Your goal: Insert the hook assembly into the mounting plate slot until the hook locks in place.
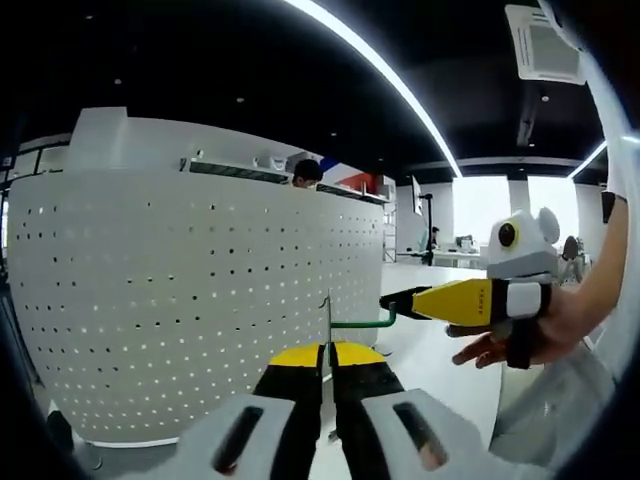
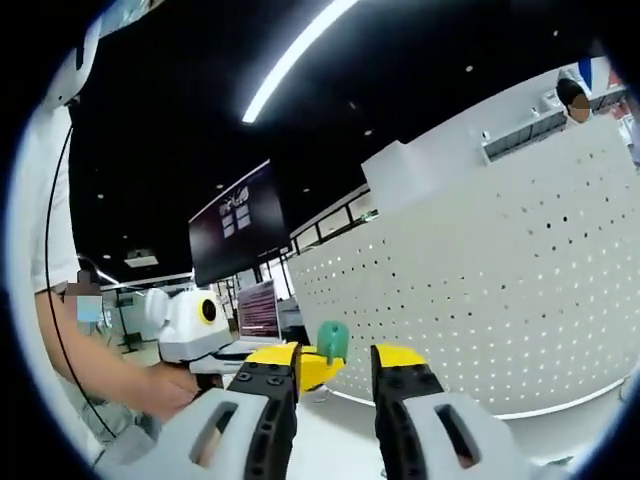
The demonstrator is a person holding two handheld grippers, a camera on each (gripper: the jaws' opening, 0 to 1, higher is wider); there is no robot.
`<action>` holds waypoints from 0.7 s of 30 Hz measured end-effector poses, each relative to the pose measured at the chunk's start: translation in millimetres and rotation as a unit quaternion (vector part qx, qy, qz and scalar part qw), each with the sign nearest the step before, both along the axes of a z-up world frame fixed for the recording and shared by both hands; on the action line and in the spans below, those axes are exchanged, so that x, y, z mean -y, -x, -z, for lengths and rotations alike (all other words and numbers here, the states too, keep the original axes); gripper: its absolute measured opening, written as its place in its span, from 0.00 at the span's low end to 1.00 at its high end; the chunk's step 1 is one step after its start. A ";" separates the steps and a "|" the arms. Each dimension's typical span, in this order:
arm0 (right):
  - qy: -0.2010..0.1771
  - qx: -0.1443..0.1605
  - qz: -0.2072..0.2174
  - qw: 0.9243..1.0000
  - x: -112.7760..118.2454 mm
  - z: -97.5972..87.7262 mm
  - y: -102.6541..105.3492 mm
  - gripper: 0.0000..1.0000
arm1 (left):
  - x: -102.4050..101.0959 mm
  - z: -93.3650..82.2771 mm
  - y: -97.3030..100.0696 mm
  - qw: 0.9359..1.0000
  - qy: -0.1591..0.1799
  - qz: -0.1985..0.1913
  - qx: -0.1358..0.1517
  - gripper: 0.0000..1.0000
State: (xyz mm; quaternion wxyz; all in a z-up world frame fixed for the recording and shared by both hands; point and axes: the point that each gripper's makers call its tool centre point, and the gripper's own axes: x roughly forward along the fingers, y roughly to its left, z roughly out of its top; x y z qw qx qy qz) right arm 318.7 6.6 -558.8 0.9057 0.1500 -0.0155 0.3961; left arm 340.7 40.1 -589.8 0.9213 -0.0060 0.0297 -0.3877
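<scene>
In the left gripper view my left gripper [image 1: 328,372] is shut on a thin metal mounting plate [image 1: 328,320], seen edge-on and standing upright between the yellow-tipped jaws. A green hook [image 1: 362,323] sticks out sideways from the plate toward the right gripper [image 1: 392,303], which comes in from the right in a person's hand; its tip is at the hook's curled end. In the right gripper view my right gripper [image 2: 336,372] has its jaws apart, with the green hook end [image 2: 332,340] in the gap, touching neither jaw. The left gripper [image 2: 200,325] shows beyond, at the left.
A tall curved white perforated panel [image 1: 180,300] stands close behind the work and also rises on the right of the right gripper view [image 2: 480,280]. A white tabletop [image 1: 440,350] lies below. A person's arm [image 2: 100,370] is at the left. Monitors [image 2: 258,310] stand further back.
</scene>
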 end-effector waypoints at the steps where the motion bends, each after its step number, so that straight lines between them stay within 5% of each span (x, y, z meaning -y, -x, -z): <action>1: -0.001 0.000 0.000 1.000 -1.4 -0.9 -1.9 0.25 | 0.3 -0.2 0.2 1.000 0.001 0.000 0.000 0.02; 21: 0.004 -0.010 -0.016 1.000 -27.8 -0.9 -12.9 0.13 | -0.6 -9.7 0.4 1.000 0.008 -0.003 0.010 0.02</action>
